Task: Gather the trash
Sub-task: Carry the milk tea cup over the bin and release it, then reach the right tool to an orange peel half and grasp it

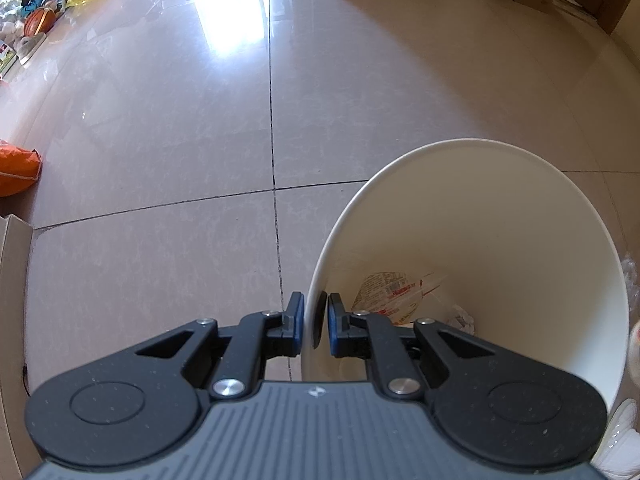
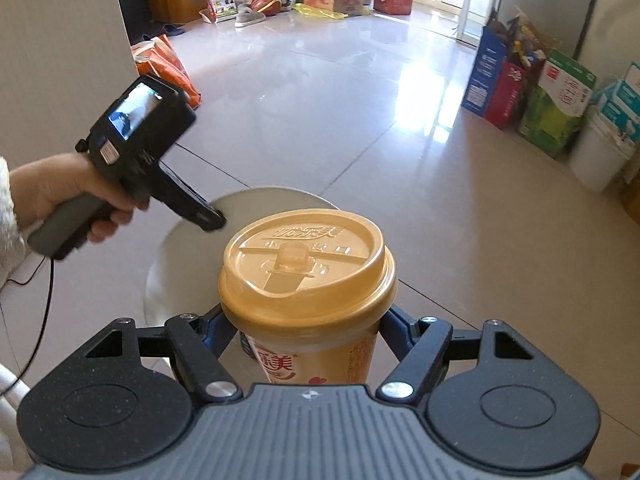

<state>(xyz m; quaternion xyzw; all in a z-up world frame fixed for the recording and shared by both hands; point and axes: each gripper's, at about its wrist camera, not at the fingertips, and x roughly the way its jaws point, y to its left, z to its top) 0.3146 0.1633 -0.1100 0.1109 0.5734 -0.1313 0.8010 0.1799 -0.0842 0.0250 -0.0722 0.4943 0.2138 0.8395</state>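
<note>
A white waste bin (image 1: 500,220) stands on the tiled floor, with a printed wrapper (image 1: 392,296) and crumpled paper (image 1: 460,318) at its bottom. My left gripper (image 1: 315,312) is shut on the bin's near rim, one pad outside and one inside the wall. The right wrist view shows a hand holding that gripper (image 2: 216,218) at the rim of the bin (image 2: 188,256). My right gripper (image 2: 308,332) is shut on a yellow lidded drink cup (image 2: 308,264), held upright close over the bin's right side. The cup hides the fingertips.
An orange bag (image 1: 16,172) and a cardboard edge (image 1: 12,300) lie left of the bin. Cartons (image 2: 520,88) and a white bucket (image 2: 600,156) line the right wall. Boxes, a basketball (image 2: 266,2) and clutter fill the far end. Open tile floor lies between.
</note>
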